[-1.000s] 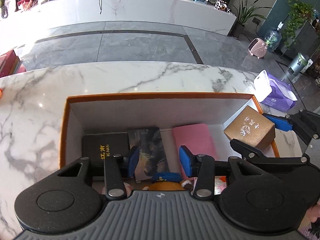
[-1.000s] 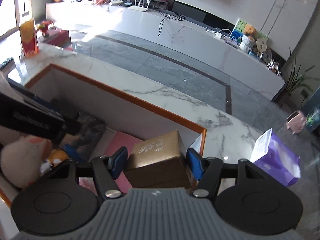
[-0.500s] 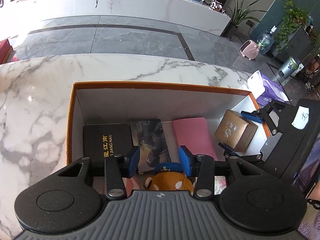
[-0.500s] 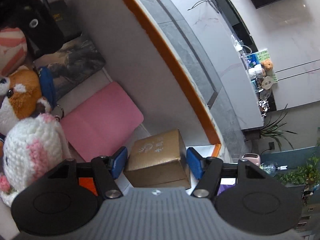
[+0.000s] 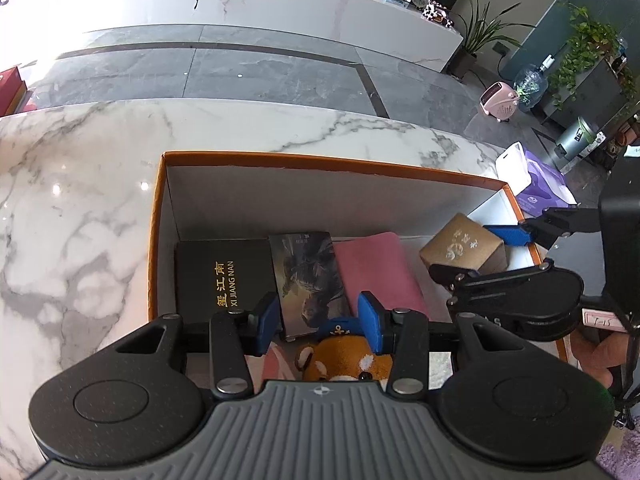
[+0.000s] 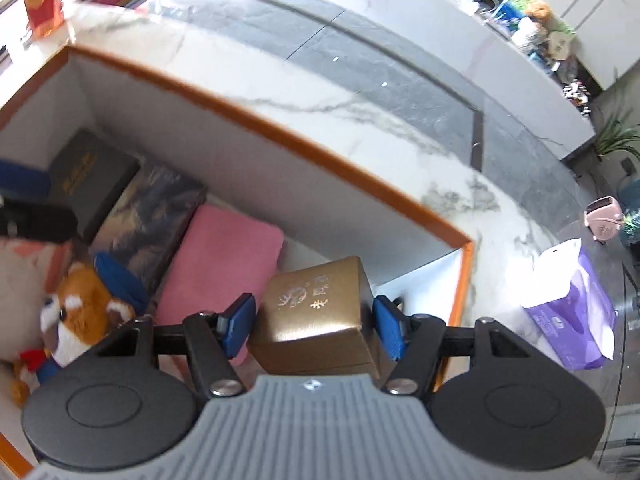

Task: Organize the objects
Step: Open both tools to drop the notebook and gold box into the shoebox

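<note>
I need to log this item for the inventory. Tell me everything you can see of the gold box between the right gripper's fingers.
The gold box is a small cuboid, apparently glossy metallic card, with pale Chinese characters and a round emblem printed on top. It looks closed and undamaged. It sits tilted inside the orange-rimmed box, at its right end, just right of the pink pad. The right gripper has a blue pad on each side of it, seemingly gripping it. Whether its base rests on the floor is hidden.

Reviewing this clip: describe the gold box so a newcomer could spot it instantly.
Find the orange-rimmed box on the marble counter. At its right end, beside the flat pink item, sits the gold box between the right hand-held gripper pads. It alone is a shiny gold cube with pale lettering on top.
</note>
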`<state>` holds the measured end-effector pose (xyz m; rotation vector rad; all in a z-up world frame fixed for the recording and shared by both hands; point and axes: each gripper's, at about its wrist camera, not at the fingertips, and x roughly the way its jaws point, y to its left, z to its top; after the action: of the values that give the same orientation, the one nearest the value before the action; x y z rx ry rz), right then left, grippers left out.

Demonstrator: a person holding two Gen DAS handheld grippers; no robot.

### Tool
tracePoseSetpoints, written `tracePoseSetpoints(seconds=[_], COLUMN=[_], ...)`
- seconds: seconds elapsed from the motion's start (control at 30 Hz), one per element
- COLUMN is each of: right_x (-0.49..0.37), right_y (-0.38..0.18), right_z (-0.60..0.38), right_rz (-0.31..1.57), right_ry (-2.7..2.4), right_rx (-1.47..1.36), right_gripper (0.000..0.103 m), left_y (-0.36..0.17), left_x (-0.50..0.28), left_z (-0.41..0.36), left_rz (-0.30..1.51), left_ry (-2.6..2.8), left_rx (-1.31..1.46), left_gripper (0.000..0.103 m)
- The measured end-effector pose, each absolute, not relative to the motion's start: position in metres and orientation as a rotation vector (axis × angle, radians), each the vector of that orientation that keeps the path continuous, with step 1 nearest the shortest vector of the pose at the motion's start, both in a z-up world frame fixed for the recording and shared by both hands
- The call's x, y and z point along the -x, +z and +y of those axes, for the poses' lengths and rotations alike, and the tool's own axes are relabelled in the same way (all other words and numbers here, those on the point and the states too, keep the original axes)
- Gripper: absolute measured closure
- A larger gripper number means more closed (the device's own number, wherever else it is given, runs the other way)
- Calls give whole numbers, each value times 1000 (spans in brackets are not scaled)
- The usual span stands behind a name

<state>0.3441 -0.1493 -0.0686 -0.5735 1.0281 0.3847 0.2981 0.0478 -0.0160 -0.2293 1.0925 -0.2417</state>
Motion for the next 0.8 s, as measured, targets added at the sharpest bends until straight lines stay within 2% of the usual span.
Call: tracePoseSetpoints(seconds=[0.3,0.73,0.8], right_x=[-361,-360,-355], right_y=[-78,-66,-63], right_z=[-151,-160,-162], right_rz=[1001,985,986], right_ry=[270,291,322], right_rx=[309,378,402], right_gripper=[39,40,51], left_y=[-17,-17,-16], left_x=[-296,-294,-293], left_z=[47,44,44], left_rz=[1100,1104,1103], left_ry=[-233,-242,-244], left_rx=[223,222,220], left_gripper=[53,53,53])
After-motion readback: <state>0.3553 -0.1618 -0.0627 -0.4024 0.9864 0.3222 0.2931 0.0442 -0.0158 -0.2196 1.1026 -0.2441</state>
